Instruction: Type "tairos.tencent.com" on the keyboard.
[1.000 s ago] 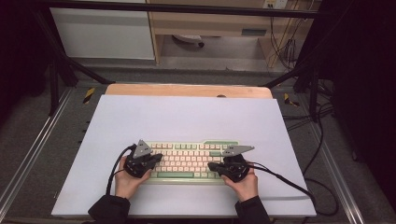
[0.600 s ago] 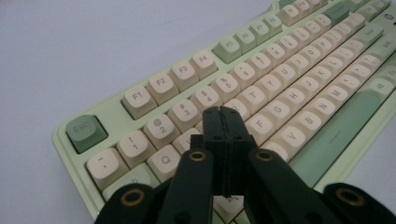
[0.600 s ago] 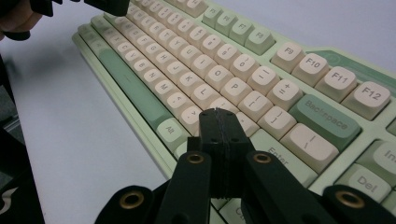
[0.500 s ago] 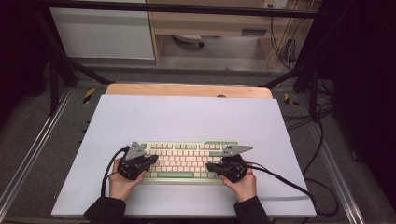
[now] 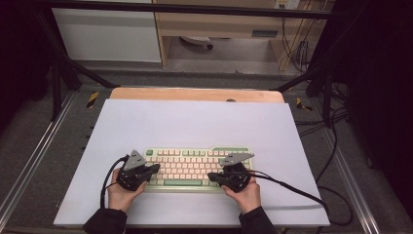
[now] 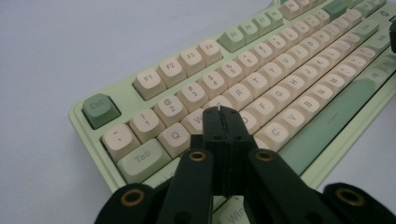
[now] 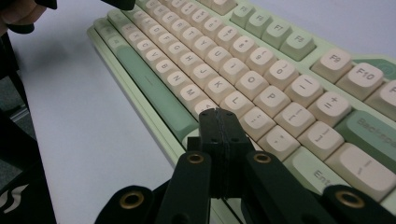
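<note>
Green and cream, the keyboard (image 5: 197, 167) lies flat on the pale lilac table sheet (image 5: 195, 122), near my side of it and roughly centred between the two hands. From the high view I see my left gripper (image 5: 155, 168) over the keyboard's left end and my right gripper (image 5: 212, 174) over its lower right part, each pointing inward across the keys.

In the left gripper view the left claw's jaws are pressed together with nothing between them, the tips hanging over the letter rows near the W key (image 6: 198, 120), just past Tab (image 6: 142, 157). I think the tips are slightly above the keycaps rather than pressing one, but the angle is too shallow to be sure.

In the right gripper view the right claw is likewise closed on nothing, its tips close to the L key (image 7: 236, 101) and the punctuation keys beside it, with the long green space bar (image 7: 154, 88) running off to the left. Backspace (image 7: 371, 130) sits at the right edge of that view. A strip of bare wood (image 5: 195, 94) shows along the table's far edge, beyond the sheet.
</note>
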`<action>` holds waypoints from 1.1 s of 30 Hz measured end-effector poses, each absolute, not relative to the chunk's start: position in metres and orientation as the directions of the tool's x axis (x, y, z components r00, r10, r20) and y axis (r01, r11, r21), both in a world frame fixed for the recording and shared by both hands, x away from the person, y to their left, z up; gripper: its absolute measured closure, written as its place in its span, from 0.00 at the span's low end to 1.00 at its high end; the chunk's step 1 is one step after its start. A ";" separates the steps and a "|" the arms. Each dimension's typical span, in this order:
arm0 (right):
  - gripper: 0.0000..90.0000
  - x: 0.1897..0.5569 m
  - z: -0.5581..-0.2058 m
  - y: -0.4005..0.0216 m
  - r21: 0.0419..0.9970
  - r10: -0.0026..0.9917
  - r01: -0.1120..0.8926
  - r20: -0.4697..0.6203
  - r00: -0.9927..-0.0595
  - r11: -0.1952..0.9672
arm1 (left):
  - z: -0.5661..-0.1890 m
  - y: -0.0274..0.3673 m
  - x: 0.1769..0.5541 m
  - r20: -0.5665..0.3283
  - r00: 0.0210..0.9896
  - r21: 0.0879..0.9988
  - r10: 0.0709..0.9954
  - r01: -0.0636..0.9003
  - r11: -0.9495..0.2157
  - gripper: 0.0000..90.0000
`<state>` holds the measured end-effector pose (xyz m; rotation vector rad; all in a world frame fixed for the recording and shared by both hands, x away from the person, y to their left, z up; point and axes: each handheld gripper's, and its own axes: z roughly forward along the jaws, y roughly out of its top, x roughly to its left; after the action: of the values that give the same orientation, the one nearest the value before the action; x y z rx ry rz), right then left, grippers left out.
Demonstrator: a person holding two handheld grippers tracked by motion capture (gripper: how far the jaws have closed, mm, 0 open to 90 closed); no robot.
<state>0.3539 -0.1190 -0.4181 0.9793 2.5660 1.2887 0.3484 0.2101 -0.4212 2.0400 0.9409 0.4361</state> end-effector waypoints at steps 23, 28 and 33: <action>1.00 0.365 -0.421 -0.070 0.751 0.560 0.483 0.183 -0.808 0.451 | -0.421 0.221 0.347 -0.042 0.652 0.805 0.757 0.471 -0.361 1.00; 1.00 0.368 -0.424 -0.062 0.750 0.560 0.486 0.187 -0.807 0.449 | -0.421 0.221 0.347 -0.043 0.649 0.807 0.759 0.471 -0.357 1.00; 1.00 0.370 -0.429 -0.056 0.742 0.558 0.491 0.192 -0.808 0.456 | -0.422 0.221 0.347 -0.043 0.650 0.806 0.759 0.471 -0.358 1.00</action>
<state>0.3700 -0.0557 -0.4287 0.9432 2.6128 1.2900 0.3474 0.2212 -0.4215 2.0213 0.9563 0.4307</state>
